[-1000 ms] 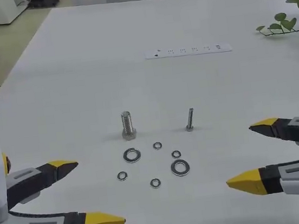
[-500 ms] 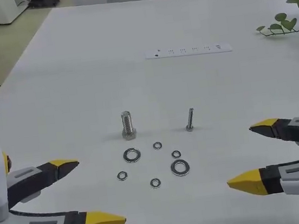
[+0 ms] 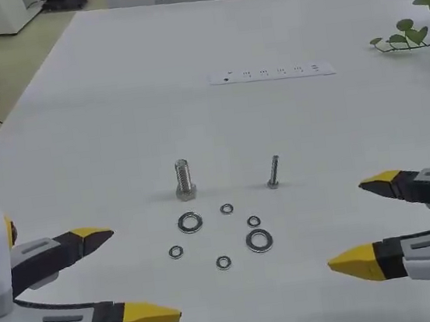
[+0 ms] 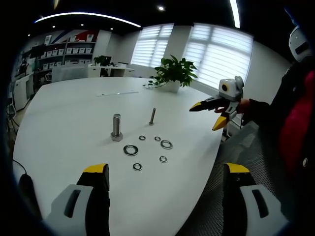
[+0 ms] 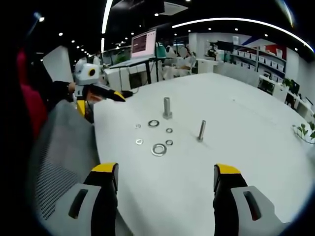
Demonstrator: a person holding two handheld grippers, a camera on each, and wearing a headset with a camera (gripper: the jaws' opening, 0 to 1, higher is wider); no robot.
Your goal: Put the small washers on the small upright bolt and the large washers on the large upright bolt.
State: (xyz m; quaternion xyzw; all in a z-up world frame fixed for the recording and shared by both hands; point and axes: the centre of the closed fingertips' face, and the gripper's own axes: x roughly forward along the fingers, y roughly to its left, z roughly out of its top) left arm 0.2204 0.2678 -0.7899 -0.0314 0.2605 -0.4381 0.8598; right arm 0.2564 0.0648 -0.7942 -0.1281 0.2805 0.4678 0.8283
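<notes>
Small washers (image 3: pixel 226 209), four of them, and two large washers (image 3: pixel 190 223) lie flat and loose on the white tabletop (image 3: pixel 194 116), in the space ahead of and between the two pairs of tongs, none touching another. Just beyond them, farther from both tongs, the large bolt (image 3: pixel 183 179) stands upright on its head towards the side of the left tongs (image 3: pixel 135 277). The small bolt (image 3: pixel 274 172) stands upright towards the side of the right tongs (image 3: pixel 348 223), apart from the large one. One large washer sits just in front of the large bolt; the other lies nearer the right tongs. Both tongs hover above the near part of the tabletop, yellow-tipped jaws spread wide with nothing between them. Well past the bolts, a white power strip (image 3: pixel 271 73) lies flat, and a leafy plant (image 3: pixel 419 30) sits far out on the right tongs' side.
</notes>
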